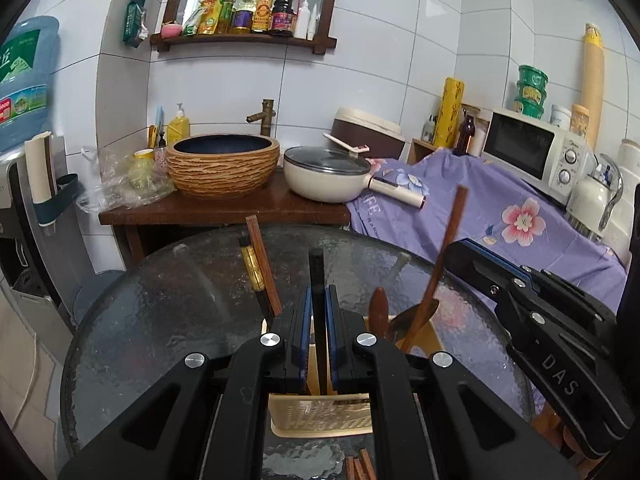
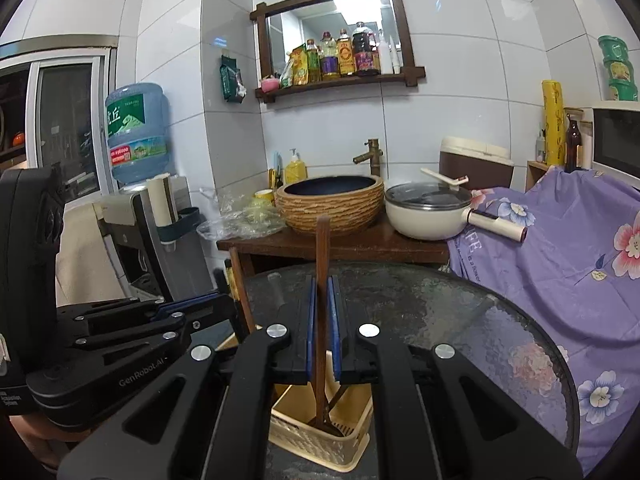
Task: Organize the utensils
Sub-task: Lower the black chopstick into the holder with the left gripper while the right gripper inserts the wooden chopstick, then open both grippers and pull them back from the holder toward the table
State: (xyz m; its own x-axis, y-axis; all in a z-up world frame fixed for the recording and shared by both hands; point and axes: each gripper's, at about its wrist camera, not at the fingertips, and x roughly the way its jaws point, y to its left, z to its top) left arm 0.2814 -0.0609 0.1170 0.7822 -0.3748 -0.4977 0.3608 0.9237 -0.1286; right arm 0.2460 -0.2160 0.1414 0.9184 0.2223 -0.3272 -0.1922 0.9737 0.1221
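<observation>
On the round glass desk [image 1: 168,320] stands a slotted beige utensil basket [image 2: 320,436]. In the left wrist view it holds a pair of upright chopsticks, one reddish wood [image 1: 264,268] and one black with a gold band [image 1: 253,270], plus two wooden spoons [image 1: 416,312] leaning at its right side. More reddish chopsticks [image 1: 360,468] lie flat on the glass in front of the basket.

The left tongs [image 1: 319,340] are clenched on a black chopstick [image 1: 317,276], held upright over the basket. The right tongs [image 2: 323,332] grip the handle of a wooden spoon [image 2: 322,280] whose bowl end sits down inside the basket.

Legible writing: "DAS" on the right tongs' body in the left wrist view, "GenRobot.AI" on the left tongs' body in the right wrist view, and "Midea" on the white microwave [image 1: 532,148]. The purple floral cloth [image 1: 480,216] carries "LIFE". The blue water jug [image 2: 136,132] has a green label with Chinese characters.
</observation>
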